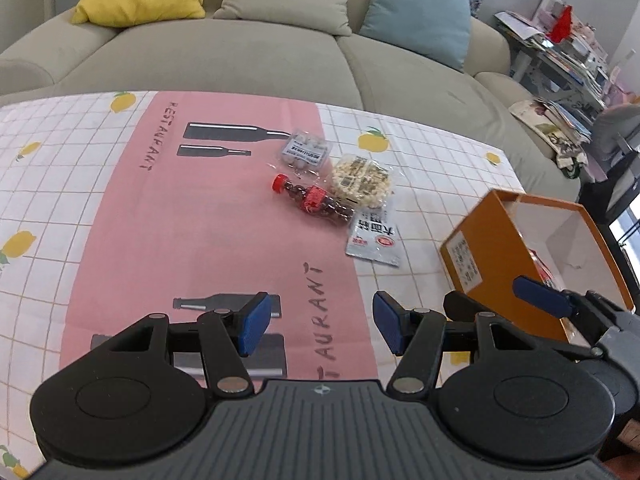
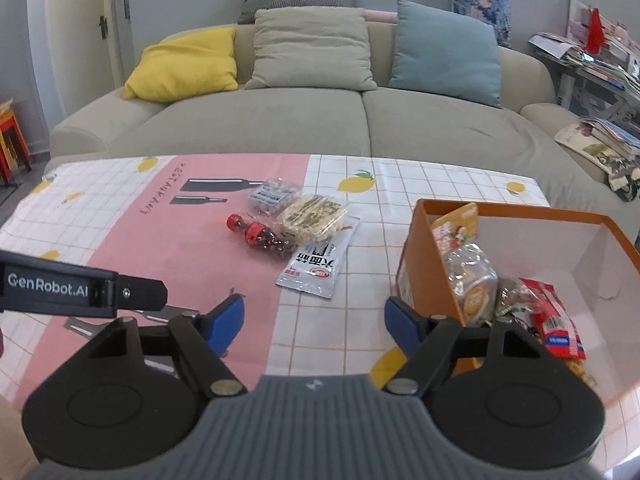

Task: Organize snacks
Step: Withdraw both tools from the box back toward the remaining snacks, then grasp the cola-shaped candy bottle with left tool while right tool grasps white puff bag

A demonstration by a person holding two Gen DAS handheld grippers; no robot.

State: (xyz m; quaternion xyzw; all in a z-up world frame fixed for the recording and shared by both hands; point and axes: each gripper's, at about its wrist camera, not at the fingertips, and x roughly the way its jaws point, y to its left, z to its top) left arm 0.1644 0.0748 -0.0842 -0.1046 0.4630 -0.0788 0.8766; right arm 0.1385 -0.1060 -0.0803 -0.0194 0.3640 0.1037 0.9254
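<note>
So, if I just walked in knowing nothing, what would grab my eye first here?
Probably the orange box on the right of the table, open and already holding several snack packets. Next, the small heap of loose snacks mid-table on the pink and lemon-print tablecloth: a red-capped bottle, a silver packet and two clear packs. In the foreground, the left claw and the right claw hover open and empty, blue-tipped.
</note>
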